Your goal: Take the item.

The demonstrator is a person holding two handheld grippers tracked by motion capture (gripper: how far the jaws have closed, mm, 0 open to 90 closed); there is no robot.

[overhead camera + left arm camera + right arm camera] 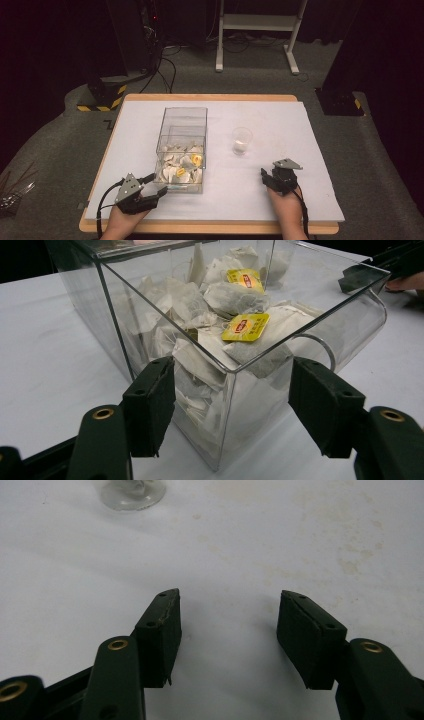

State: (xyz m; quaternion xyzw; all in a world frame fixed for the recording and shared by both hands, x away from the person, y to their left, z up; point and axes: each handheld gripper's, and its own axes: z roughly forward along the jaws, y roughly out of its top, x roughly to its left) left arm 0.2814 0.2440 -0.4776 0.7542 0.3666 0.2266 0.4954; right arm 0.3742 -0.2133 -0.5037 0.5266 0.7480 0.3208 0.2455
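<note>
Barely started: left gripper [230,405] has its jaws straddling the near corner of the clear box [182,131] of tea bags [235,297], not clamped, right gripper [227,635] idles open, glass [242,141] far-right looks bagless.

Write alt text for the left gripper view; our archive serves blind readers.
Two black fingers of the left gripper straddle the near corner of a clear plastic box heaped with white paper tea bags, some with yellow tags. The box stands on a white table.
</note>
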